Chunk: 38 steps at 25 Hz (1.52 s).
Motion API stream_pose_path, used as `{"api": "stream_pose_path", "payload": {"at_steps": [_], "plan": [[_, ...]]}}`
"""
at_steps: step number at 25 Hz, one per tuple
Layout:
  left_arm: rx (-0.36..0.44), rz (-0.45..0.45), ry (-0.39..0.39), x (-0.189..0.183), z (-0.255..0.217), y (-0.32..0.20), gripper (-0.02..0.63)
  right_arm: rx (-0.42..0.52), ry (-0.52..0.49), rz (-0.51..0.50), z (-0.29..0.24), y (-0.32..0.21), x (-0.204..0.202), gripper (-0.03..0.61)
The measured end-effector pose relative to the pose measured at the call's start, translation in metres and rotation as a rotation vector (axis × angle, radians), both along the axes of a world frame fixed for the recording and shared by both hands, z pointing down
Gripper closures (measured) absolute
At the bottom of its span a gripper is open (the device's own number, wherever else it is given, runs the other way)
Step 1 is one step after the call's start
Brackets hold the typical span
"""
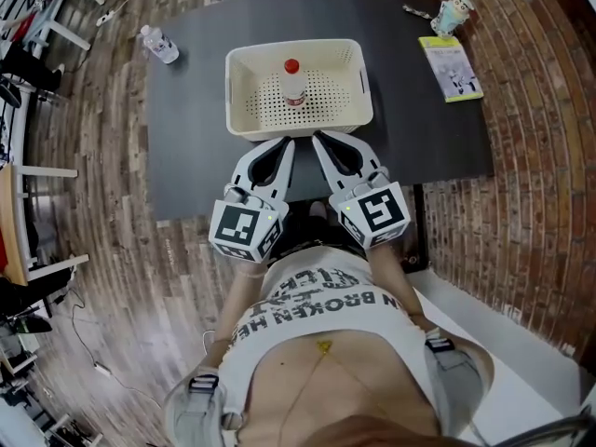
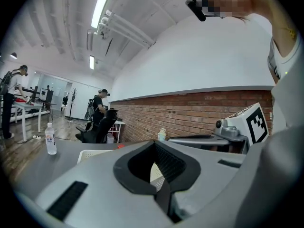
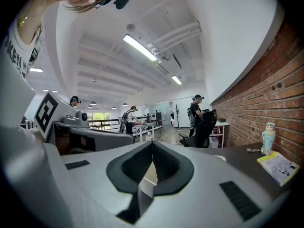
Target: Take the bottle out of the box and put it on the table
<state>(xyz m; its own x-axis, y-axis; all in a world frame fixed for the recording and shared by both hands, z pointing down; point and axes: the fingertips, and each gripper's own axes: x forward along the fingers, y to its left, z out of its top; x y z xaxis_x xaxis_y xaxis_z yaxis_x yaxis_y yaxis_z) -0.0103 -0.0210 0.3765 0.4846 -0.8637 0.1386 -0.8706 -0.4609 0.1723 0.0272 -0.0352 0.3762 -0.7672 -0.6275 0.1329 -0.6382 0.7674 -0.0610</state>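
A clear bottle with a red cap (image 1: pixel 292 83) stands upright inside the cream perforated box (image 1: pixel 245 101) on the dark table (image 1: pixel 196 156). My left gripper (image 1: pixel 287 142) and right gripper (image 1: pixel 317 139) lie side by side at the box's near rim, both shut with nothing between their jaws. In the left gripper view the shut gripper (image 2: pixel 153 144) points at the box (image 2: pixel 90 154), and the red cap (image 2: pixel 120 146) peeks over the box's rim. In the right gripper view the gripper (image 3: pixel 152 143) is shut too, with a bit of the box's rim (image 3: pixel 220 157) to its right.
A second water bottle (image 1: pixel 160 45) stands at the table's far left corner. A yellow booklet (image 1: pixel 450 67) and a small figurine cup (image 1: pixel 452 13) sit at the far right. A brick wall (image 1: pixel 540 156) runs along the right. People stand at desks in the background.
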Motion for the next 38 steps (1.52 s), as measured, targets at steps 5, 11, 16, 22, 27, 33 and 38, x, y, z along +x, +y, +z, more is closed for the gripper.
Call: {"api": "stream_pose_path", "payload": {"at_steps": [5,11,16,22,27,33,38], "plan": [[0.003,0.031,0.006,-0.019,-0.001,-0.012,0.607,0.004,0.008,0.019,-0.002,-0.011,-0.021,0.571],[-0.005,0.056,0.011,-0.044,0.003,-0.023,0.607,0.0,0.019,0.032,0.001,-0.021,-0.05,0.57],[-0.001,0.086,0.011,-0.067,0.004,-0.034,0.607,0.004,0.025,0.062,0.003,-0.032,-0.073,0.571],[-0.008,0.124,0.01,-0.091,0.01,-0.043,0.607,0.004,0.029,0.129,0.007,-0.043,-0.093,0.571],[-0.004,0.141,0.021,-0.095,0.012,-0.047,0.607,-0.004,0.041,0.173,0.011,-0.045,-0.089,0.569],[-0.004,0.11,0.021,-0.089,0.011,-0.055,0.607,-0.003,0.046,0.164,0.011,-0.055,-0.077,0.57],[-0.006,0.081,0.018,-0.072,0.007,-0.066,0.607,0.008,0.044,0.127,0.002,-0.067,-0.063,0.569]]}}
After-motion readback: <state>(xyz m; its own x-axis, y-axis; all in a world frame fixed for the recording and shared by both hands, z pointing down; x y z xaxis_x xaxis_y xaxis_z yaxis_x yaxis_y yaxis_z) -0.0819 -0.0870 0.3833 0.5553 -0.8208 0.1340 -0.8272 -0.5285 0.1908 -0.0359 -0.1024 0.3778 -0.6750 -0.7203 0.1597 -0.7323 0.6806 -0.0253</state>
